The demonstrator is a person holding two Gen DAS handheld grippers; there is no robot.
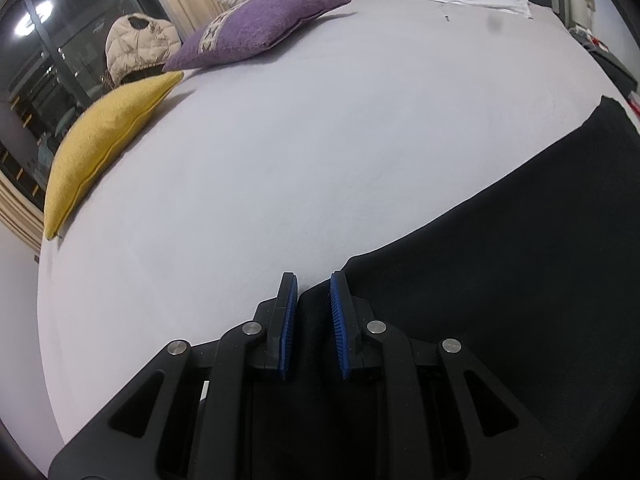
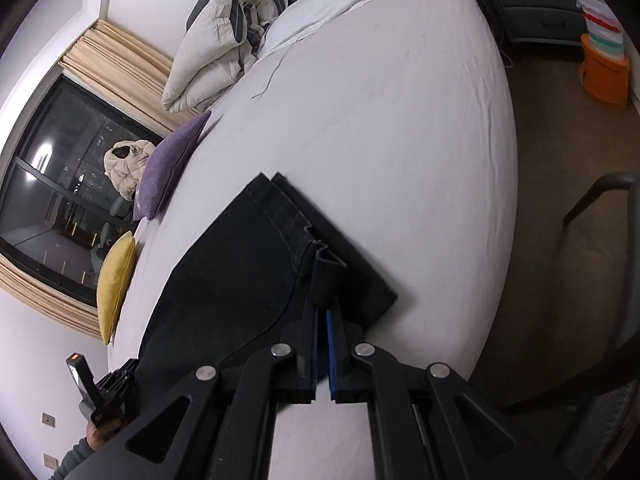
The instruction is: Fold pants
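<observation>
Black pants [image 2: 240, 272] lie flat on the white bed [image 2: 380, 120], partly folded, with the leg ends layered near the bed's right side. My right gripper [image 2: 322, 308] is shut on a raised fold of the pants' edge. In the left wrist view the pants [image 1: 520, 260] fill the lower right. My left gripper [image 1: 314, 280] is open, its blue pads [image 1: 339, 320] apart, low over the pants' near corner with cloth between the fingers. The left gripper also shows in the right wrist view [image 2: 104, 396] at the lower left.
A yellow cushion [image 1: 104, 140] and a purple cushion [image 1: 256, 32] lie along the bed's left edge by the window. A folded duvet [image 2: 216, 40] sits at the headboard. A chair [image 2: 600, 280] and a dresser [image 2: 540, 4] stand right of the bed.
</observation>
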